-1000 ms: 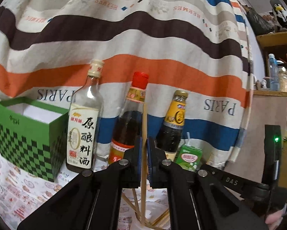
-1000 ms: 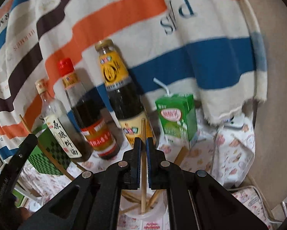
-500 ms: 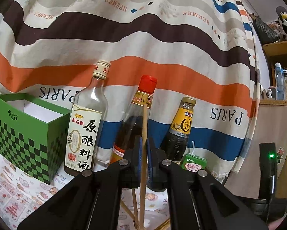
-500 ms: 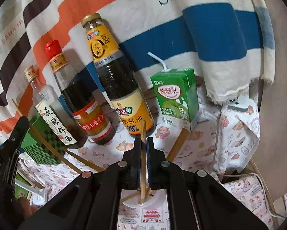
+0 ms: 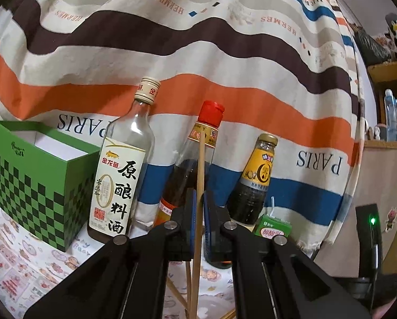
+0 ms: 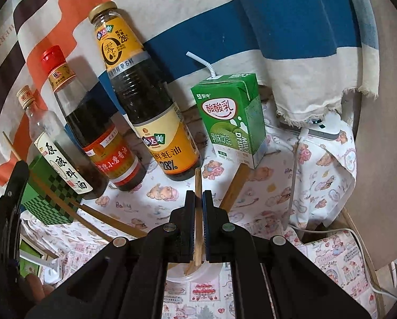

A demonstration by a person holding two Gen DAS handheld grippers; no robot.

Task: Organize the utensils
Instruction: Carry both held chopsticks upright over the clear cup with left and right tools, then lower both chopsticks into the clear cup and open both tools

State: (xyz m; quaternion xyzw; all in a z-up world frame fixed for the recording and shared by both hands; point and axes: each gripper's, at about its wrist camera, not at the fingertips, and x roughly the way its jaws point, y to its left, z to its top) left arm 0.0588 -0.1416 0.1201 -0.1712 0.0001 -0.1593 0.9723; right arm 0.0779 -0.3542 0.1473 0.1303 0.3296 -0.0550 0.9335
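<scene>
Since a second ago our right gripper (image 6: 198, 199) has tipped downward, so the bottles and milk carton (image 6: 229, 122) now sit higher in its view. Behind everything hangs the striped cloth (image 5: 198, 53); before it stand the green box (image 5: 36, 183) and 3 bottles (image 5: 118, 175). Our left gripper (image 5: 198, 207) is clamped on 1 upright chopstick (image 5: 200, 175). Our right pinches another chopstick (image 6: 197, 186), its lower end in a white cup (image 6: 195, 271).
</scene>
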